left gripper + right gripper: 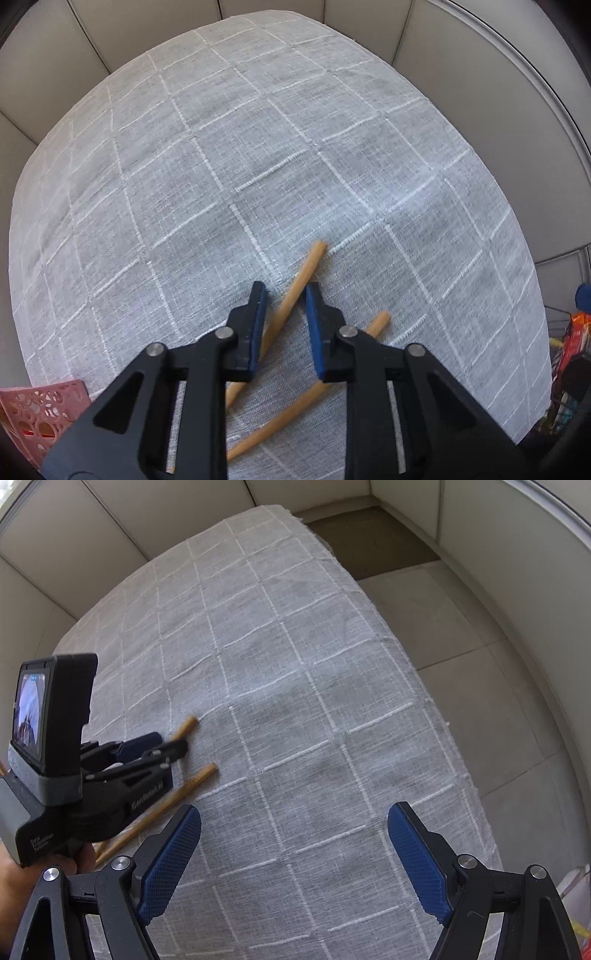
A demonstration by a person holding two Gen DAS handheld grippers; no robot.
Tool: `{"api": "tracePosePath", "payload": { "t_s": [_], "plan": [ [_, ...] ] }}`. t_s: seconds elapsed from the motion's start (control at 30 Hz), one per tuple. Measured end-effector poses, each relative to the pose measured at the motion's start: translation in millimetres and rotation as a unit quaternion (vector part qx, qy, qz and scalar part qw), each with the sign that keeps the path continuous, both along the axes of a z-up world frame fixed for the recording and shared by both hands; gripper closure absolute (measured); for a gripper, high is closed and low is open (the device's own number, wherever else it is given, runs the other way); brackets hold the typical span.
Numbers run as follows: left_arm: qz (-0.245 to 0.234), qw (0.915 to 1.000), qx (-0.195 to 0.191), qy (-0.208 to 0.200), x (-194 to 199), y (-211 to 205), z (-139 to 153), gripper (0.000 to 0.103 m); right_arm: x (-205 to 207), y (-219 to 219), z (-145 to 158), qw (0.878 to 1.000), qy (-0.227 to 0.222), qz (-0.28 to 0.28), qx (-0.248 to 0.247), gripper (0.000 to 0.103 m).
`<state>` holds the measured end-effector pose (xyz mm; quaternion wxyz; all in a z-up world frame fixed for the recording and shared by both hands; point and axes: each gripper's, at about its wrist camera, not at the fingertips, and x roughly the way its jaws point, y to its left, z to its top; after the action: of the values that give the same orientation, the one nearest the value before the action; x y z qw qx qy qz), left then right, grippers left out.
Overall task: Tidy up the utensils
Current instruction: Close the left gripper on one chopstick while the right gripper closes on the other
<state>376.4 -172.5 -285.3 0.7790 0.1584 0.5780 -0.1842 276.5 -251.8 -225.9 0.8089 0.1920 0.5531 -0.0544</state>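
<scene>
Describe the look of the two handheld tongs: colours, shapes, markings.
Both tongs share one build. The left tongs have black angular plastic arms with silver pivot pins and flat blue pads. The right tongs show the blue pads' fine cross-hatched texture. From the right wrist view, the left unit carries a black camera with a lit screen, a grey mount, and small white lettering too blurred to read.

Left wrist view looked steeply down from close above grey checked tablecloth (258, 155), along left gripper (286, 291), its fingertips astride one of two wooden chopsticks (295, 295). Right wrist view sat higher over tablecloth (295, 701), further right, facing forward toward cloth's far edge. Shared between both views: same cloth, chopsticks (184, 794), and left gripper (162, 744), seen from its side at right view's left margin.
</scene>
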Motion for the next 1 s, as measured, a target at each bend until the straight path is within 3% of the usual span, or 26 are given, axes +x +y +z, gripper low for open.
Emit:
{"api": "tracePosePath", "payload": {
  "t_s": [0.1,0.37,0.53,0.63,0.77,1.0],
  "plan": [
    [0.011,0.9995,0.005,-0.03,-6,11,9,0.095,2,-3,-7,1.0,0.01,-0.004,0.005,0.017],
    [0.043,0.9949,-0.052,-0.075,-50,53,65,0.095,11,-13,-24,0.999,0.023,-0.03,0.029,0.017],
    [0.052,0.9899,-0.09,-0.096,-101,86,101,0.095,24,2,-34,0.999,0.024,-0.005,0.042,0.018],
    [0.065,0.9869,-0.11,-0.099,-122,109,118,0.095,30,9,-44,0.998,0.033,0.001,0.048,0.029],
    [0.084,0.9832,-0.121,-0.108,-143,138,130,0.095,39,19,-55,0.998,0.041,0.009,0.054,0.05],
    [0.129,0.975,-0.148,-0.104,-155,180,119,0.095,54,41,-71,0.998,0.05,0.026,0.03,0.071]
  ]
}}
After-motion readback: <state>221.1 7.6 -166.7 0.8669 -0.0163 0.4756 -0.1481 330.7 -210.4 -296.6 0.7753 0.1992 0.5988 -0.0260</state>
